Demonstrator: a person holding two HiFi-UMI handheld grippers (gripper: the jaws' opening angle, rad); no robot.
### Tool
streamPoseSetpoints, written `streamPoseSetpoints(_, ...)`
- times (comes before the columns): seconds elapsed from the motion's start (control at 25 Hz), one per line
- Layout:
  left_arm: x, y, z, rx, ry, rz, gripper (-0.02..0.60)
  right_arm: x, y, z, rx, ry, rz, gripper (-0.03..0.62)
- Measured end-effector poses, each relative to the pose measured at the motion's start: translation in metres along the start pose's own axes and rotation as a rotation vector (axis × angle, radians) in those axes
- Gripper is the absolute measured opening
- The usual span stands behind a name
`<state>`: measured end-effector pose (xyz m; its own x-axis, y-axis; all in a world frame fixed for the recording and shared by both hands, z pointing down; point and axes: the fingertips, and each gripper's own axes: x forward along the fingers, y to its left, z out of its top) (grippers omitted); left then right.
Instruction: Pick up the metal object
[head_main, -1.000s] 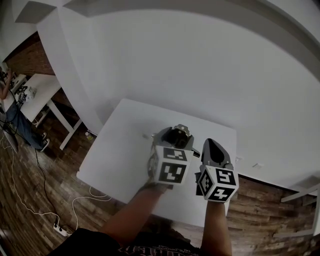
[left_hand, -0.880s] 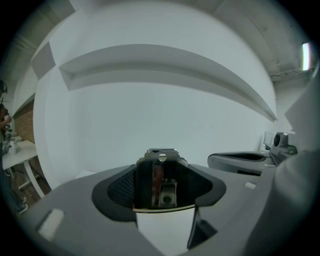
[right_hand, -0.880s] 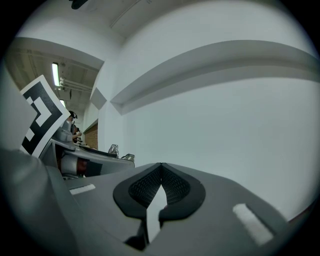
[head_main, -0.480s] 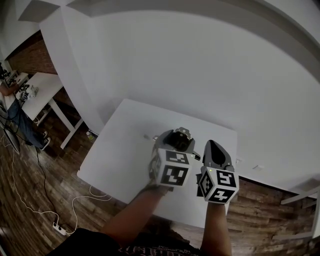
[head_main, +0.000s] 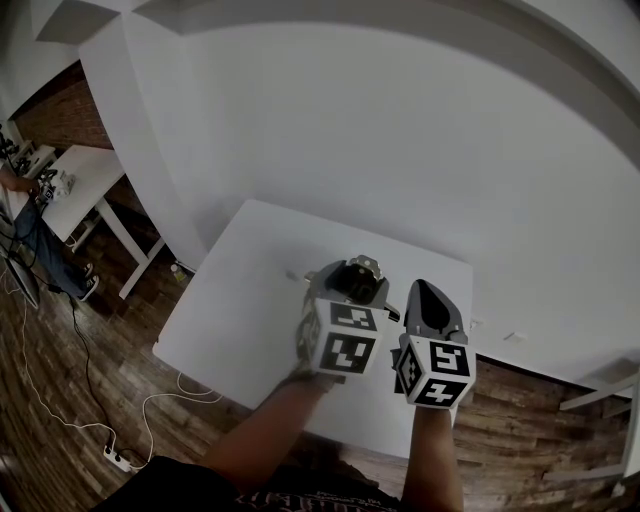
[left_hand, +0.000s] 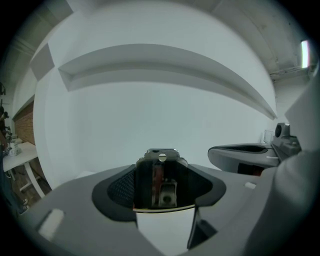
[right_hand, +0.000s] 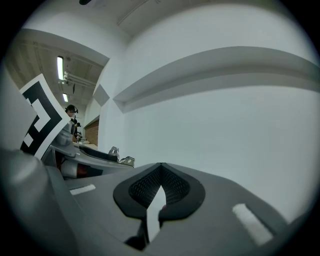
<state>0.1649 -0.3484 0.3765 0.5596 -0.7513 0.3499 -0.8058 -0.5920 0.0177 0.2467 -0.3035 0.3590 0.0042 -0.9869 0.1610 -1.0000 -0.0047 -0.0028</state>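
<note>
Polished metal fills the gap between the pads of the left gripper (head_main: 350, 275). The left gripper view shows the metal object (left_hand: 159, 180) clamped there. It stands upright with its long axis running up and down, and a small round hole marks its top end, which rises just above the fingers. The head view shows only its upper edge at the fingertips, but it adds the white table (head_main: 250, 300) beneath both grippers. The right gripper (right_hand: 160, 167) is just beside the left, fingertips pressed together with nothing between them. Its view catches two bright metal tabs (right_hand: 114, 150) poking above the left jaws. Each marker cube (head_main: 345, 338) carries black-and-white square patterns.
</note>
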Motion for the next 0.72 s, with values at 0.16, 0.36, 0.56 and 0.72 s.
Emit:
streamPoseSetpoints(0.16,-0.0002,0.0019,0.0004,0.002,-0.001,0.004,0.29,0.0013,0.0012,0.0005,-0.001,0.001,0.003,0.009)
streamPoseSetpoints(0.36,-0.0009,0.0029,0.0003,0.002,-0.002,0.008,0.29,0.0011,0.0019,-0.0001,0.0,0.001,0.007,0.009)
streamPoseSetpoints(0.56,-0.0011,0.0047,-0.0009,-0.001,-0.002,0.008,0.29,0.0021,0.0034,-0.0004,0.001,0.002,0.011,0.009)
streamPoseSetpoints(0.72,-0.0017,0.0052,-0.0006,-0.003,-0.001,0.009,0.29,0.0017,0.0045,0.0007,0.003,-0.001,0.016,0.009)
